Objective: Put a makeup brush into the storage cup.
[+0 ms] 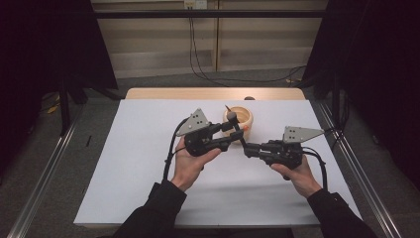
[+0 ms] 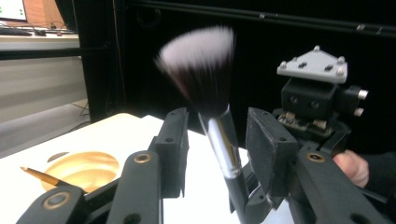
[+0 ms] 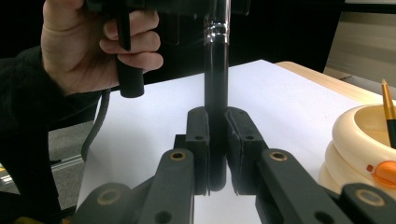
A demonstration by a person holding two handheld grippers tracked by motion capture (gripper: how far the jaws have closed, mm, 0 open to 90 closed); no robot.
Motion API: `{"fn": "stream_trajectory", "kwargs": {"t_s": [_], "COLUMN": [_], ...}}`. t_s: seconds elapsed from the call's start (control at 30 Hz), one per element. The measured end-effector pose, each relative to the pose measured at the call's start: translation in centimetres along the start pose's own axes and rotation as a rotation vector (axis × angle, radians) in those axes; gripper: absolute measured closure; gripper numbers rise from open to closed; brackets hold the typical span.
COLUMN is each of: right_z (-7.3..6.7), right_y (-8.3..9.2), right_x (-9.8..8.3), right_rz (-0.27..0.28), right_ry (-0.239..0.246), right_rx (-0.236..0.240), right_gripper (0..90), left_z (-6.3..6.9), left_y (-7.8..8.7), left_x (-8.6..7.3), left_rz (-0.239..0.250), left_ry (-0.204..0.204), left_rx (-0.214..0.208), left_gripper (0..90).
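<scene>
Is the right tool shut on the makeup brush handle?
Yes, shut: the right tool presses both pads against the black handle of the makeup brush.

No text, label, brand, number or sign is showing clearly enough to be read anywhere in these views. A screen (image 2: 11, 10) at the upper left corner of the left gripper view is displaying a few small green marks, but they are staying too small to make out.

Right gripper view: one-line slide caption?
Right gripper clamps the makeup brush handle upright above the white table; ribbed cream holder at right.
</scene>
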State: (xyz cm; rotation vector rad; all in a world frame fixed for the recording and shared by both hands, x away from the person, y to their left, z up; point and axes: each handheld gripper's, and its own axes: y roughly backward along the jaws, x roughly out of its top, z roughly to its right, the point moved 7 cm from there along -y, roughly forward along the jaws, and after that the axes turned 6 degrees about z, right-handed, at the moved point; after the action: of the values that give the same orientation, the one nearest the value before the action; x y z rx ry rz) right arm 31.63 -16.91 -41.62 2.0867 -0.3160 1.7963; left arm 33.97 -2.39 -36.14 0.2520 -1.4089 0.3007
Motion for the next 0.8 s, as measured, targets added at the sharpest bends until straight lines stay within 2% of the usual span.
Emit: {"fn": "stream_trajectory", "kwargs": {"t_s": [0.2,0.23,0.33,0.37,0.53,0.57,0.6,0.8], "right_z": [-0.03,-0.03,-0.12,-0.16,-0.17,-0.18,-0.2,-0.19], "right_y": [0.02,0.0,-0.16,-0.18,-0.2,-0.22,-0.23,-0.29], "right_x": [-0.02,-0.09,-0.18,-0.17,-0.28,-0.32,-0.34,-0.44], "right_rz": [0.003,0.0,-0.002,-0.001,-0.007,-0.007,-0.006,-0.007], "right_ry": [-0.002,-0.003,-0.002,-0.002,-0.003,-0.003,-0.004,0.0], "right_rx": [0.005,0.004,0.013,0.014,0.017,0.015,0.016,0.029], "right_gripper": [80.4,80.3,80.3,80.4,80.4,80.4,80.4,80.1], "left_z": [-0.02,-0.04,-0.09,-0.17,0.06,0.1,0.28,0.38], "left_y": [-0.03,-0.03,0.06,0.15,0.17,0.24,0.15,0.18], "left_x": [0.27,0.32,0.47,0.5,0.49,0.48,0.51,0.47], "left_rz": [0.009,0.005,0.009,-0.003,-0.009,-0.013,-0.002,-0.009], "left_ry": [0.027,0.026,0.022,0.013,0.041,0.032,0.038,0.06], "left_rx": [0.001,-0.006,0.009,0.012,-0.011,-0.008,-0.016,-0.027], "left_gripper": [62.1,62.2,64.7,65.8,73.8,74.6,74.9,76.2]}}
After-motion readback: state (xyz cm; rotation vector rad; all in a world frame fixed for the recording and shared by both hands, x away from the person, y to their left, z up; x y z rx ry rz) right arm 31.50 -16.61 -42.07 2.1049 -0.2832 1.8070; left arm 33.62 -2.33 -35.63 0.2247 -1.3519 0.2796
